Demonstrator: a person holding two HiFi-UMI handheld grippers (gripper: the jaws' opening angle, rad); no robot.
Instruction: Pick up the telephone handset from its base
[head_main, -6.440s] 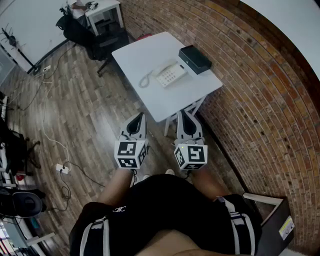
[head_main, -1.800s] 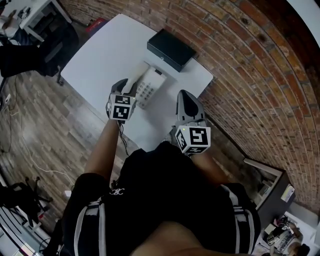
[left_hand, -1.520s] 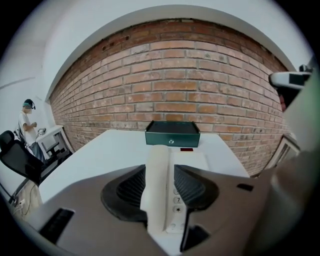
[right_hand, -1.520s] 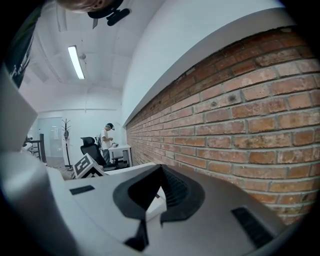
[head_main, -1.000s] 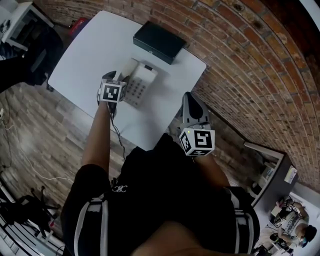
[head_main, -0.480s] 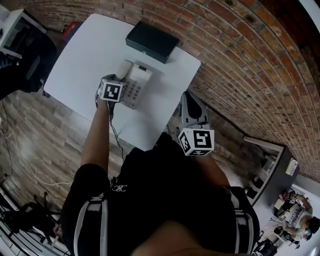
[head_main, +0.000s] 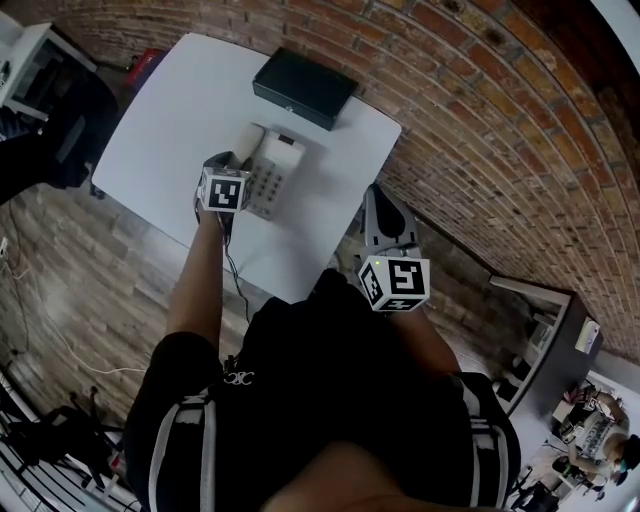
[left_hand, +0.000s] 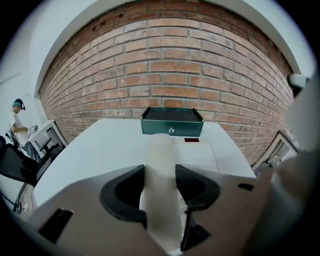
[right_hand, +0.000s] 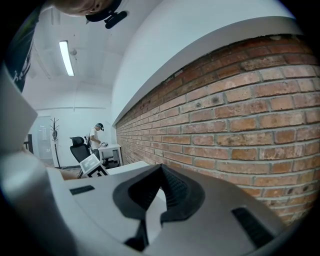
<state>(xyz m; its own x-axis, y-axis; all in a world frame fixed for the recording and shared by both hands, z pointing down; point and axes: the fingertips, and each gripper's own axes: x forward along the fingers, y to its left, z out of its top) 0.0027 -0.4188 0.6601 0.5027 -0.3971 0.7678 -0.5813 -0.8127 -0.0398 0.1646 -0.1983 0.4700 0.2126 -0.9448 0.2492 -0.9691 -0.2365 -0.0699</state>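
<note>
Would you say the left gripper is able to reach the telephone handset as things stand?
Likely yes: the handset sits between the fingers of the left gripper, which are closing on it, unobstructed.

Cream handset, white table, red brick wall

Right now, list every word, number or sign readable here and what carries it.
"*": a key on the telephone, beside the handset.
Other keys: too small to read.
Red patch on the telephone: blurred.
Shorts emblem: too small.
Left marker cube, right marker cube: code patterns, no letters.
</note>
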